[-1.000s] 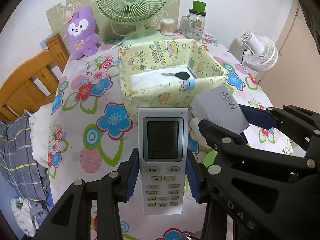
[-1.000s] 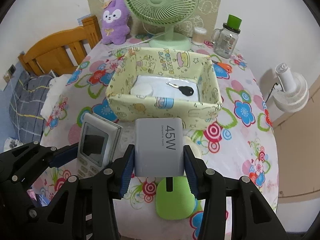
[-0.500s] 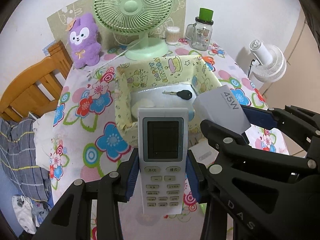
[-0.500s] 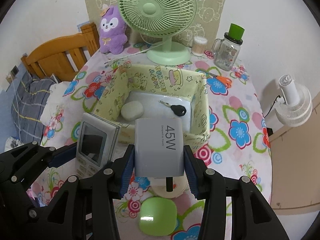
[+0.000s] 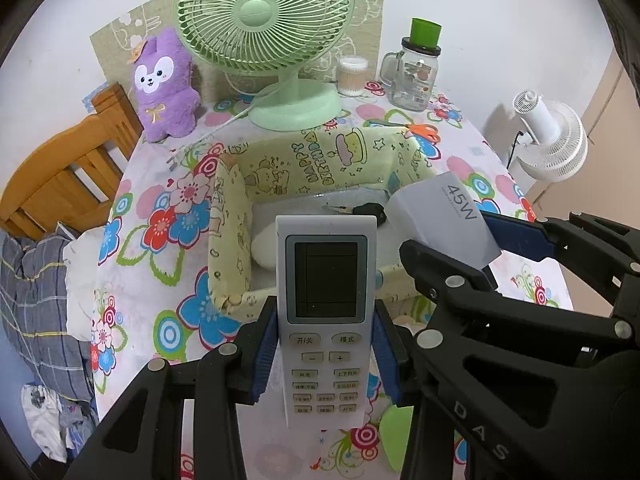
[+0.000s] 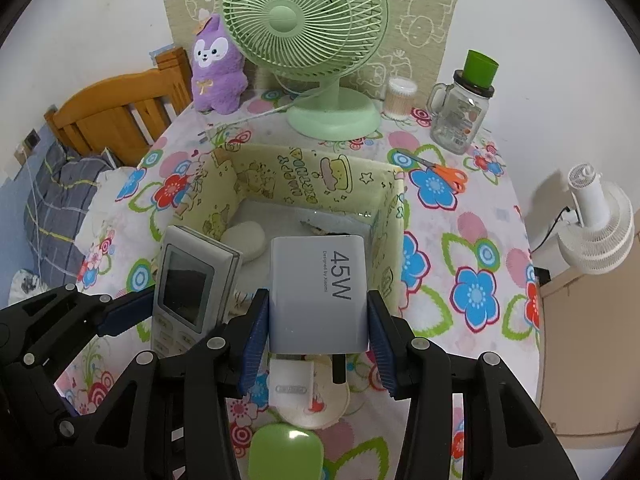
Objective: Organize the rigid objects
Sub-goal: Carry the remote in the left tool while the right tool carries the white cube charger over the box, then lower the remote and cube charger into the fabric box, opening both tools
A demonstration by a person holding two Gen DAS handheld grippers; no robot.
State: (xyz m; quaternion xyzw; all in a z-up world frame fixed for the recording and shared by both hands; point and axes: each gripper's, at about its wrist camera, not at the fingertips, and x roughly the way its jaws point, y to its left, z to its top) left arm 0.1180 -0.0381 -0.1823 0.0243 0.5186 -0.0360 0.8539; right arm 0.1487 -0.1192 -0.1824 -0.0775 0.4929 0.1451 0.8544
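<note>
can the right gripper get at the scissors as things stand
Probably not yet: the right gripper is shut on the charger, so its jaws are full. The scissors lie uncovered beyond the box.

Your left claw (image 5: 326,354) is built of matte black plastic links joined into open, angular frames, with round silver screw heads at each pivot. Ribbed blue pads (image 5: 264,354) line the inner faces of its two fingers. Your right claw (image 6: 318,340) has the same make: black struts, silver screws, blue ribbed pads (image 6: 252,344). Seen from the left wrist view, its side bears the raised letters "DAS" in black on black
</note>
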